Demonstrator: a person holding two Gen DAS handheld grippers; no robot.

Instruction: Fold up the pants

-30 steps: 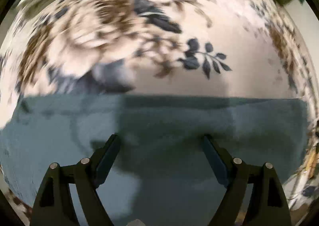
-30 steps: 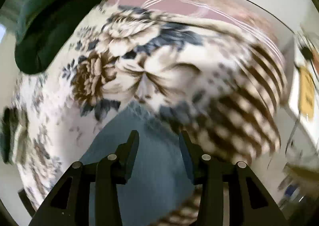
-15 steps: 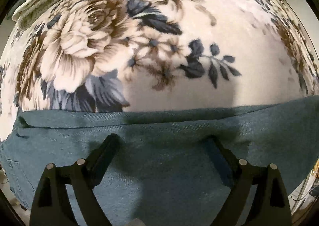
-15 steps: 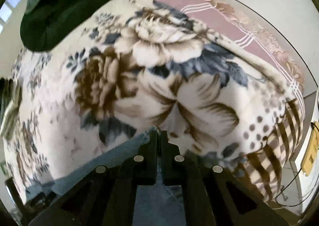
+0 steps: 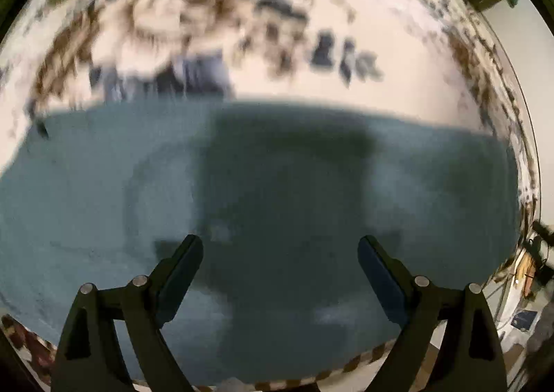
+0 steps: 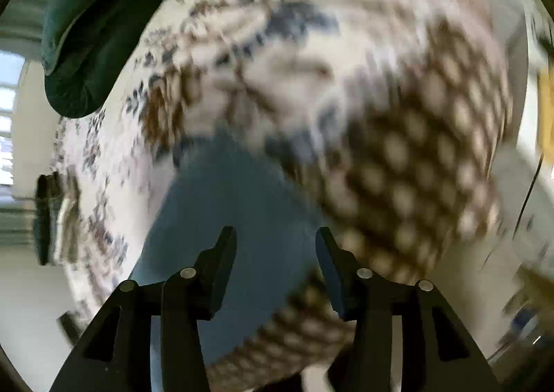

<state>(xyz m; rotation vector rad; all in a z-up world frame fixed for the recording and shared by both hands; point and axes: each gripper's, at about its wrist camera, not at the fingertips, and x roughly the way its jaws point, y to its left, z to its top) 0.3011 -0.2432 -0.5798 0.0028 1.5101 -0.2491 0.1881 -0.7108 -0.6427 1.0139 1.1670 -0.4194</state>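
Note:
The blue denim pants point(image 5: 277, 184) lie flat on a floral blanket point(image 5: 398, 28) and fill the lower half of the blurred left wrist view. My left gripper point(image 5: 280, 246) is wide open just above the denim and holds nothing. In the blurred right wrist view a narrower strip of the pants point(image 6: 235, 198) runs away from me. My right gripper point(image 6: 275, 239) is open above that strip and holds nothing.
The blanket point(image 6: 415, 163) has a brown dotted border on the right, near the bed's edge. A dark green cushion point(image 6: 104, 28) lies at the far left. Cables and clutter point(image 5: 529, 274) sit beyond the bed's right edge.
My right gripper was shut on the pants' edge half a second ago and has opened and lifted off. My left gripper has stayed open and moved further over the denim.

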